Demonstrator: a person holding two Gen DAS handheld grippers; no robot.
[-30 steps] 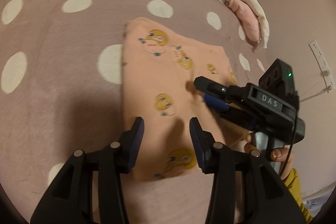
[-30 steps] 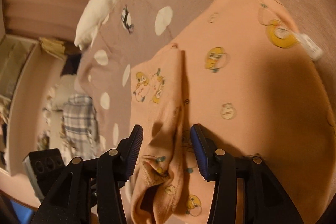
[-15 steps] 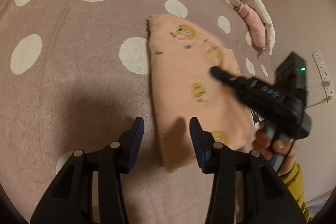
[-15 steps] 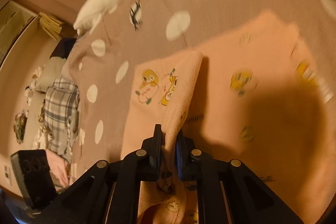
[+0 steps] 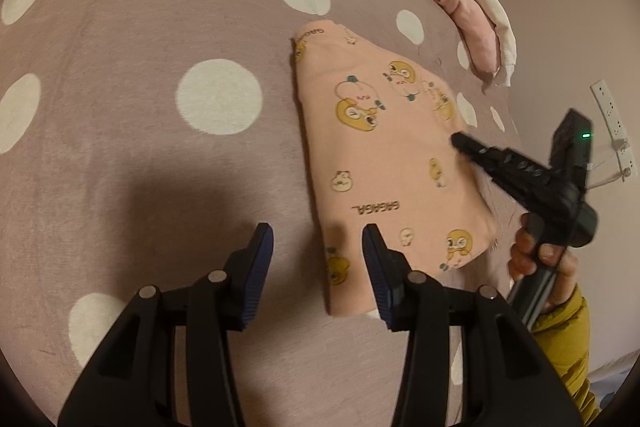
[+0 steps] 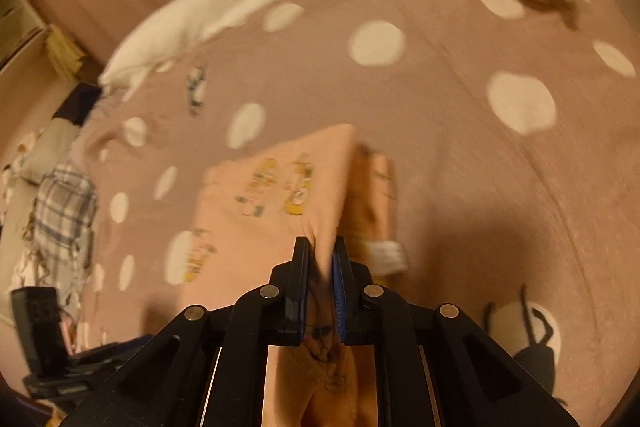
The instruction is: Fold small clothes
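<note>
A small peach garment [image 5: 384, 163] printed with yellow cartoon figures lies folded on the mauve polka-dot bedspread [image 5: 160, 167]. My left gripper [image 5: 317, 231] hovers open over its near left corner, gripping nothing. In the left wrist view my right gripper [image 5: 459, 139] reaches in from the right, shut on the garment's right edge. Seen from the right wrist, the right gripper [image 6: 323, 257] pinches a raised fold of the peach garment [image 6: 272, 211] between its pads. The cloth hangs down below the jaws. The left gripper's body [image 6: 40, 339] shows at the lower left.
A white goose plush [image 6: 224, 7] lies at the bed's far side. Pink and white folded clothes [image 5: 480, 23] sit beyond the garment near the wall. A plaid cloth [image 6: 60, 219] lies off the bed's left. A hand in a mustard sleeve [image 5: 560, 327] holds the right gripper.
The right gripper closed on a fold of the garment and drew it up and across, so the garment now lies narrower. The left gripper stayed open.
</note>
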